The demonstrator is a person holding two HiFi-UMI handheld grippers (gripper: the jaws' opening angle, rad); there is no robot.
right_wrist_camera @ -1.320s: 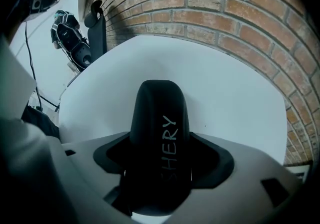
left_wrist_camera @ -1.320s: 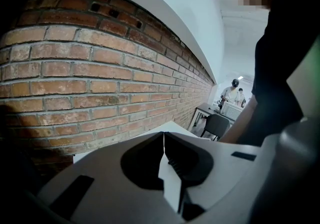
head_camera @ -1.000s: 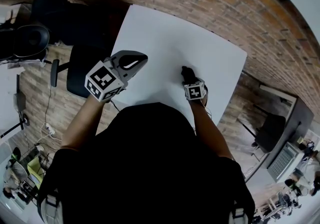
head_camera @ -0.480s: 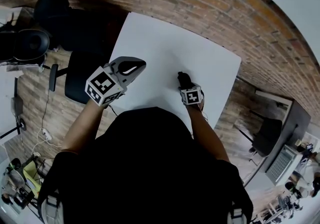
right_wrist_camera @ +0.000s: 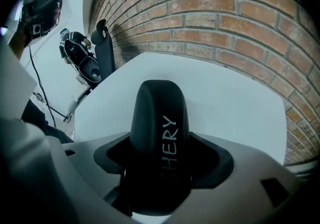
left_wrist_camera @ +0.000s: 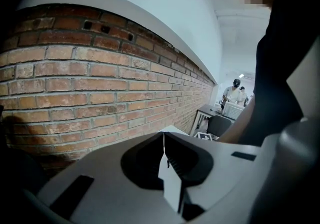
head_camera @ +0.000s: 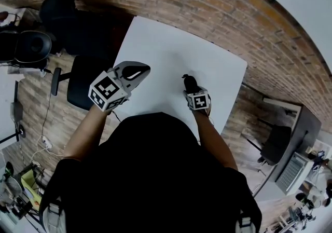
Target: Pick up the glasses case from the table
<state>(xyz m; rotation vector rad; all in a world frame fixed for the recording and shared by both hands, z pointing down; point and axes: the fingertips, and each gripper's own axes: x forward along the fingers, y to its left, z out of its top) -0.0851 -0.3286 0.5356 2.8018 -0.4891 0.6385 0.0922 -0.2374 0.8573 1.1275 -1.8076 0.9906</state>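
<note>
A black glasses case [right_wrist_camera: 160, 138] with pale lettering is clamped between the jaws of my right gripper [right_wrist_camera: 162, 168], its rounded end sticking out over the white table [right_wrist_camera: 225, 103]. In the head view the glasses case [head_camera: 189, 82] shows as a dark lump just ahead of the right gripper [head_camera: 193, 92], near the table's front right part. My left gripper [head_camera: 136, 69] hovers at the white table's [head_camera: 171, 50] left edge, jaws pressed together with nothing between them. In the left gripper view the left gripper [left_wrist_camera: 164, 140] points toward the brick floor.
Brick floor [head_camera: 218, 3] surrounds the table. A black chair [head_camera: 78, 79] stands at the table's left, and a dark round device [head_camera: 28, 45] lies further left. Desks and chairs [head_camera: 290, 144] stand at the right. Two people [left_wrist_camera: 235, 93] stand far off in the left gripper view.
The right gripper with the glasses case has shifted slightly left and away from me. The left gripper has barely moved.
</note>
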